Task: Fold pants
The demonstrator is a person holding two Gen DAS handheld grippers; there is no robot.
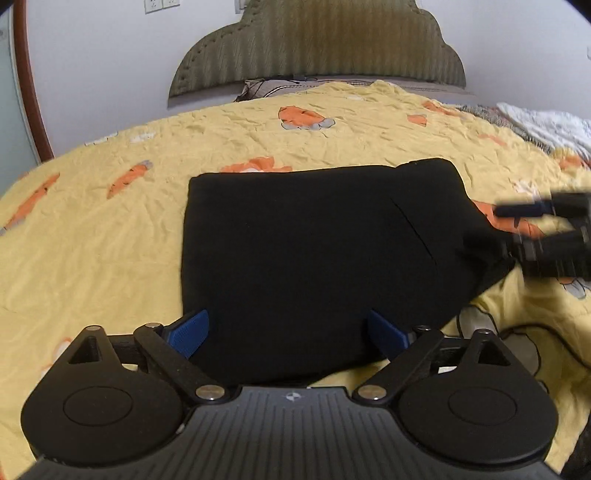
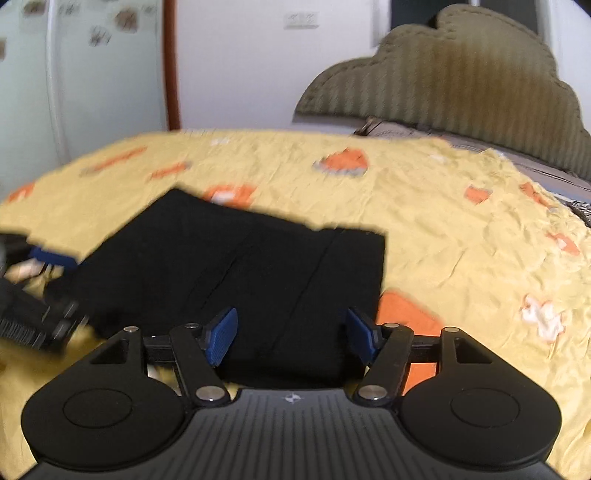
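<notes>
Both grippers tilt down over folded black pants (image 1: 310, 258); fingers (image 1: 190, 330) spread.

No readable text, label or number shows; only a small white diamond emblem sits on each gripper body (image 1: 291, 397), without letters.

You are looking at a bed covered by a wrinkled yellow sheet (image 1: 258, 147) printed with orange carrot shapes. A padded olive headboard (image 1: 317, 40) with a scalloped outline stands against the white wall (image 1: 110, 74). A patterned pillow (image 1: 266, 86) lies at its base. White and grey bedding (image 1: 535, 122) is bunched at the far right. A thin black cable (image 1: 546, 343) runs across the sheet. Wall sockets (image 1: 160, 4) sit high on the wall, and a reddish-brown door frame (image 2: 171, 62) stands left.
</notes>
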